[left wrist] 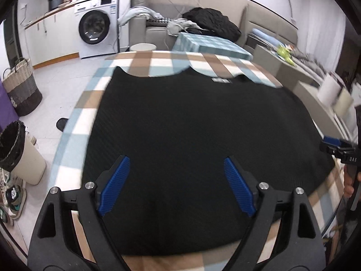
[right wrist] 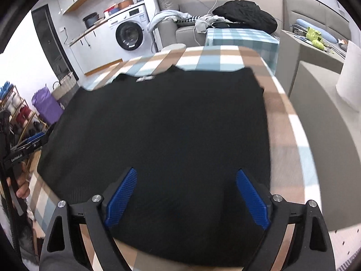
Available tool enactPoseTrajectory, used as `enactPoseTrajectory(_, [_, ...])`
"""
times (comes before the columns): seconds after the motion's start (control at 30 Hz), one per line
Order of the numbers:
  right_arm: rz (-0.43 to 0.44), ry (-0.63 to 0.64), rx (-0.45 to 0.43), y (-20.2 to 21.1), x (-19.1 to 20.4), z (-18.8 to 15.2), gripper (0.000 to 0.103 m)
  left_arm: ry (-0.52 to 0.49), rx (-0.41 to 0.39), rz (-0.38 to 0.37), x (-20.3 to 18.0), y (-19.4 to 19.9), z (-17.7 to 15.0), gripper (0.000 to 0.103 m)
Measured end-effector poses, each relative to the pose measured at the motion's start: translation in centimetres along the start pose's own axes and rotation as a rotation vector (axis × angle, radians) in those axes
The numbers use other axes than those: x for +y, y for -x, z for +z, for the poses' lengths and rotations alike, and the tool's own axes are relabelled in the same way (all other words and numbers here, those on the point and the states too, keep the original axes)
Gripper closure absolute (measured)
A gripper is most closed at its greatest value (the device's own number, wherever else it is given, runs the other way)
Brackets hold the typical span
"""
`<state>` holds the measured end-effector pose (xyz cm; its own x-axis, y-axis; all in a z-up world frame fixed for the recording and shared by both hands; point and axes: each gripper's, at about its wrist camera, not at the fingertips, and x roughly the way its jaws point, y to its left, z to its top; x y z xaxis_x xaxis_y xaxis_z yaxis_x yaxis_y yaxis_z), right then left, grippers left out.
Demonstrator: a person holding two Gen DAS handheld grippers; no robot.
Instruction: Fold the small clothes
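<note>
Two grippers, left (left wrist: 176,184) and right (right wrist: 186,196), hover with jaws released and empty over the near hem of the black garment (left wrist: 191,135), which lies flat on the checked counter (left wrist: 158,61), its neckline farthest from both.

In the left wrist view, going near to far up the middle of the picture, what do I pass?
Left gripper, fingers spread with nothing between them → black garment lying flat → bare strip of the brown-and-blue checked tablecloth → second table with teal checked cloth → black bundle on the sofa.
</note>
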<state>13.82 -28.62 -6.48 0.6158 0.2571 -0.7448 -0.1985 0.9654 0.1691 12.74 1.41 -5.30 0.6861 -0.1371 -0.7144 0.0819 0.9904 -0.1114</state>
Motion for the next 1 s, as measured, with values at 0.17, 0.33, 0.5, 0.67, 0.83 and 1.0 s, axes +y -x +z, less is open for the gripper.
enactPoseTrajectory(0.17, [0.019, 0.055, 0.016, -0.4, 2.5, -2.2, 0.012, -0.031, 0.017, -0.021, -2.0, 0.5, -2.5, 0.019])
enactPoseTrajectory(0.33, [0.008, 0.111, 0.046, -1.5, 4.7, -3.0, 0.012, -0.041, 0.028, -0.023, -3.1, 0.4, -4.0, 0.019])
enactPoseTrajectory(0.5, [-0.022, 0.146, 0.068, -2.7, 5.8, -3.6, 0.01, -0.052, 0.047, -0.021, -3.1, 0.0, -4.4, 0.019])
enactPoseTrajectory(0.67, [-0.057, 0.16, 0.058, -2.6, 6.3, -4.0, 0.009, -0.053, 0.058, -0.009, -2.7, -0.4, -4.2, 0.015])
enactPoseTrajectory(0.83, [-0.048, 0.172, 0.052, -2.8, 7.2, -3.6, 0.009, -0.057, 0.056, -0.008, -2.8, -0.6, -4.1, 0.001])
enactPoseTrajectory(1.0, [-0.037, 0.197, 0.056, -3.4, 8.5, -3.0, 0.009, -0.06, 0.059, -0.021, -2.9, -0.6, -4.1, 0.001])
